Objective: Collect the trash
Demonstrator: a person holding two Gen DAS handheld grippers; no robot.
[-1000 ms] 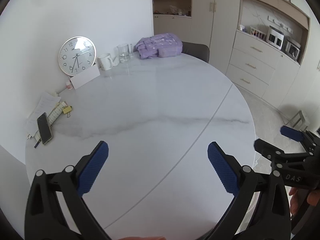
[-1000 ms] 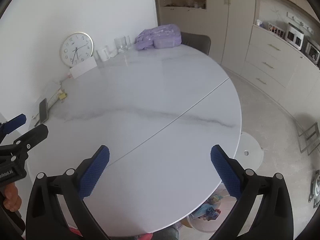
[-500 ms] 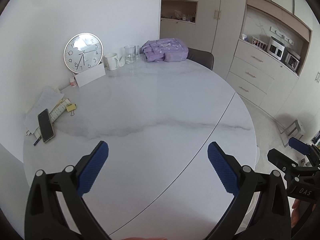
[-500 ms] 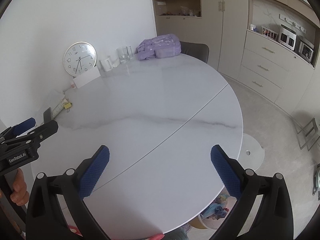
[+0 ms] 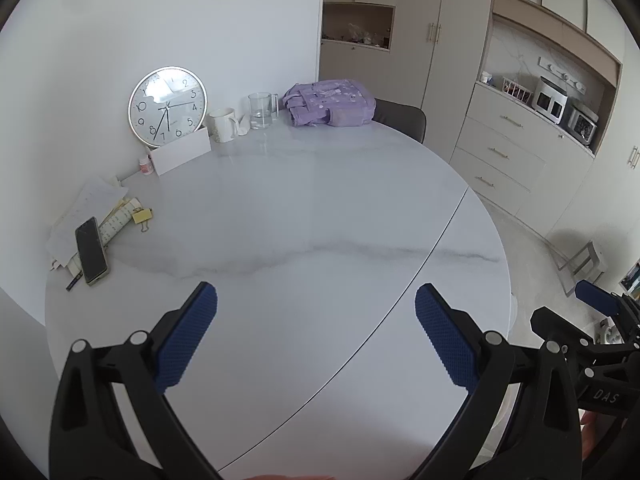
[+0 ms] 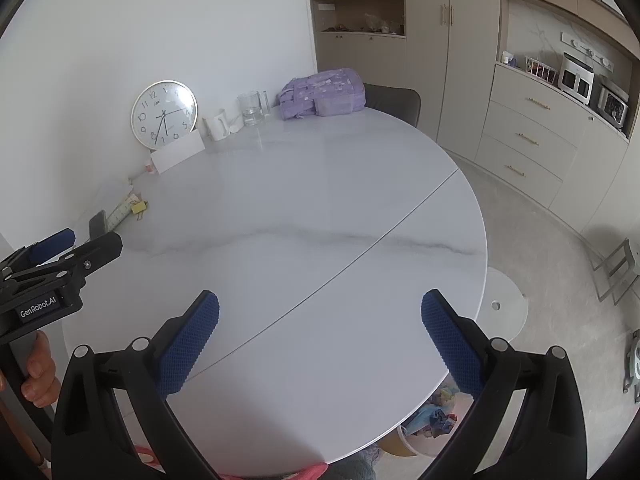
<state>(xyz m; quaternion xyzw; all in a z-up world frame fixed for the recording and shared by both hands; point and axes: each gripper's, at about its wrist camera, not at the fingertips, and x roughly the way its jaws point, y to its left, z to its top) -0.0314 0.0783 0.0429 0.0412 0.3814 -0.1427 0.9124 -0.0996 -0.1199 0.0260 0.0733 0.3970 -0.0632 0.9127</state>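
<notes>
While both tools hover above the near edge of the round white marble bench (image 5: 320, 208), neither has anything between its blue pads. The left hand-held gripper (image 5: 316, 336) has its jaws spread wide and empty over the bare stone, and the right hand-held gripper (image 6: 320, 336) is spread just as wide, also empty, above the thin seam that crosses the bench top.

The clock (image 5: 167, 106) leaning on the wall is a good landmark. Just in front of the clock stands a white card (image 5: 182, 156), and just to its right come a white mug (image 5: 222, 125), then a glass pitcher (image 5: 262, 110), then a purple backpack (image 5: 330, 103) lying at the far rim. Nearer than the clock and to its left, a pile of papers (image 5: 86, 208) lies with a dark phone (image 5: 91, 249) on top and a yellow binder clip (image 5: 142, 216) beside it.

The trash (image 6: 434, 416) is far from the clock, on the opposite side of the bench: a heap of coloured scraps shows under the near right rim in the right wrist view (it seems to sit in a pale bin on the floor, but the bench hides most of it). In that same view a hand (image 6: 38, 372) grips the handle of the left tool.
</notes>
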